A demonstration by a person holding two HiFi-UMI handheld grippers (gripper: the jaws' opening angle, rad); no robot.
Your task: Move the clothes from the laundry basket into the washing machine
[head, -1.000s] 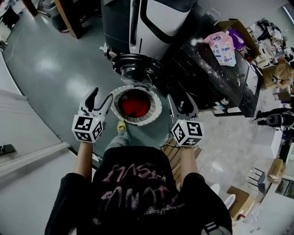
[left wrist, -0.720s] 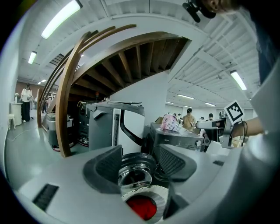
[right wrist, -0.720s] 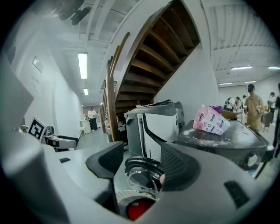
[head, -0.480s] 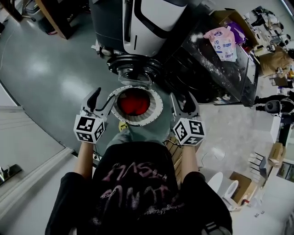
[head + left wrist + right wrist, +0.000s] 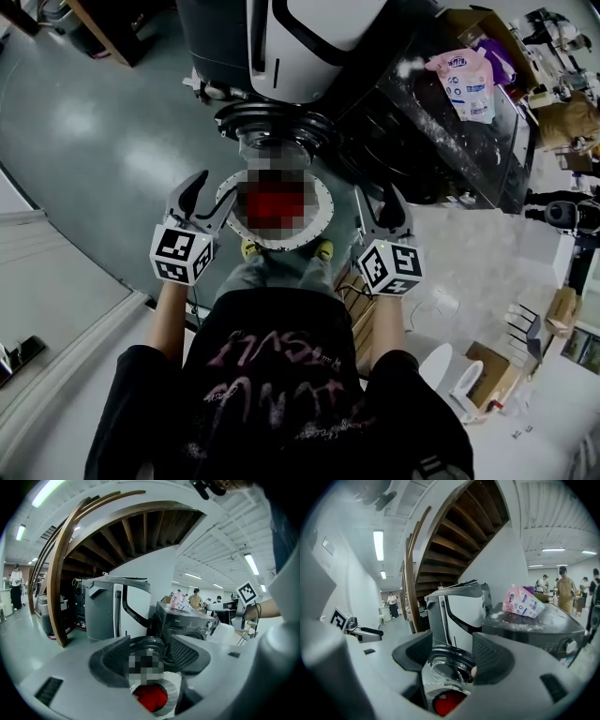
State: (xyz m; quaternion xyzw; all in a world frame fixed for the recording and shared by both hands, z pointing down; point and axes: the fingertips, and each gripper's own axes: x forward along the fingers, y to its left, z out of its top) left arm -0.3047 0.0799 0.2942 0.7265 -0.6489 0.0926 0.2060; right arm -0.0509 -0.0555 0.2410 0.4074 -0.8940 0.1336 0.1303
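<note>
Hovering either side of the laundry basket [image 5: 322,217], my left gripper [image 5: 208,192] and right gripper [image 5: 378,202] both have their jaws spread wide, with nothing held. The red garment [image 5: 150,698] lies inside the basket. I judge that a low grab could catch the basket's rim and tip it, or clip the washing machine's glass door [image 5: 272,141] just beyond the basket. Around the basket there is a glossy grey floor [image 5: 103,141], with a curved wooden stair [image 5: 63,573] and strip lights [image 5: 378,545] overhead.
</note>
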